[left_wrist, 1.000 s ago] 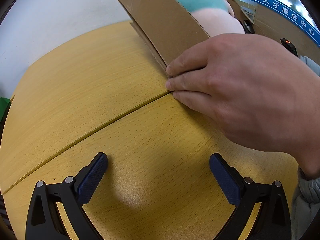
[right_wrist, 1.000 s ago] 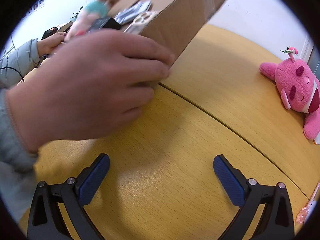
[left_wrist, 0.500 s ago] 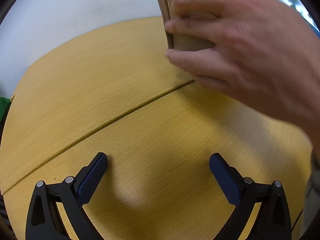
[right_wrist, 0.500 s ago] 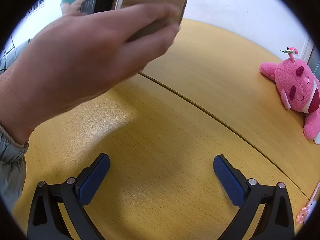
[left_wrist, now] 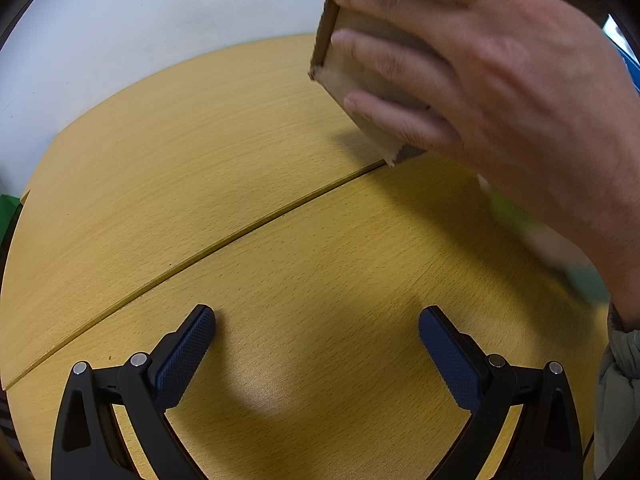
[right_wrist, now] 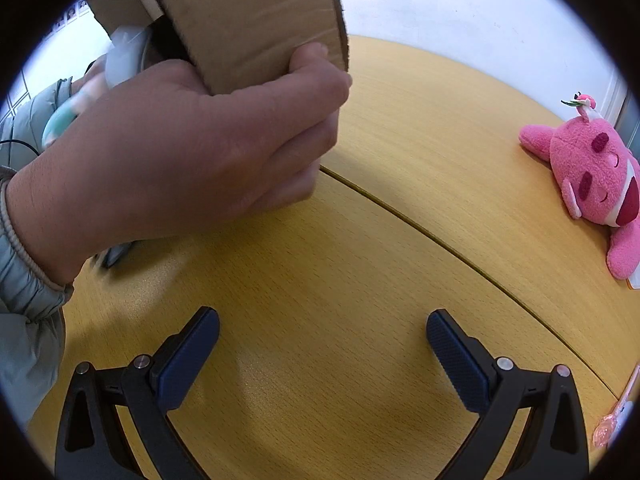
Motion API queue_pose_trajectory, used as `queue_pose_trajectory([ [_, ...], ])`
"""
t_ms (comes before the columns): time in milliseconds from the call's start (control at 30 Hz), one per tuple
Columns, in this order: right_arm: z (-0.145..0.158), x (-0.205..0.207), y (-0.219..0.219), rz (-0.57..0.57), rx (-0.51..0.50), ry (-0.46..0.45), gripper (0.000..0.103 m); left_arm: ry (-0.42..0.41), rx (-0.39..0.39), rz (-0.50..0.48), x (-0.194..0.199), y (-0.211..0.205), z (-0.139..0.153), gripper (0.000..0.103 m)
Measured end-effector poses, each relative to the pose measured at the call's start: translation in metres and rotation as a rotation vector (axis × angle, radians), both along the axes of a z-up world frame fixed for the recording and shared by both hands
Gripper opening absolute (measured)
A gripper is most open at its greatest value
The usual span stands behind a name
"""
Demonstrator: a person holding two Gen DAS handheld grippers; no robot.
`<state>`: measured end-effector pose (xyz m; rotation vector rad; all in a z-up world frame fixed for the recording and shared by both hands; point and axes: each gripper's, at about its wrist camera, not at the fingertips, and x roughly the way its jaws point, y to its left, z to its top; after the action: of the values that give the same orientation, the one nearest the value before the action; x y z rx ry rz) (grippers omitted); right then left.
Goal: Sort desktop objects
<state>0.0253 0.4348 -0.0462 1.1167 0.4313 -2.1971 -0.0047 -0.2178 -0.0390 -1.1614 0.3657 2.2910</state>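
Pink plush toy (right_wrist: 596,184), lying at the table's (right_wrist: 360,280) right edge, appears soft and light: grip its body, since both the left gripper (left_wrist: 316,336) and right gripper (right_wrist: 322,338) have fingers apart, empty, while a bare hand (right_wrist: 180,160) tips a cardboard box (right_wrist: 256,20).

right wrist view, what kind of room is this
Probably an office or meeting room: a curved wooden table against a plain white wall, with small photos posted at far left.
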Motion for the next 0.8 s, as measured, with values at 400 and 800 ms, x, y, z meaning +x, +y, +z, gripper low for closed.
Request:
queue_pose_trajectory([
  [400,0.0,0.001,0.006,-0.001,0.0,0.0,0.103,0.0,0.0,0.001,0.002,-0.008,0.008,0.103],
  [800,-0.001,0.0,0.006,0.0,0.0,0.0,0.103,0.0,0.0,0.003,0.002,-0.01,0.01,0.103],
])
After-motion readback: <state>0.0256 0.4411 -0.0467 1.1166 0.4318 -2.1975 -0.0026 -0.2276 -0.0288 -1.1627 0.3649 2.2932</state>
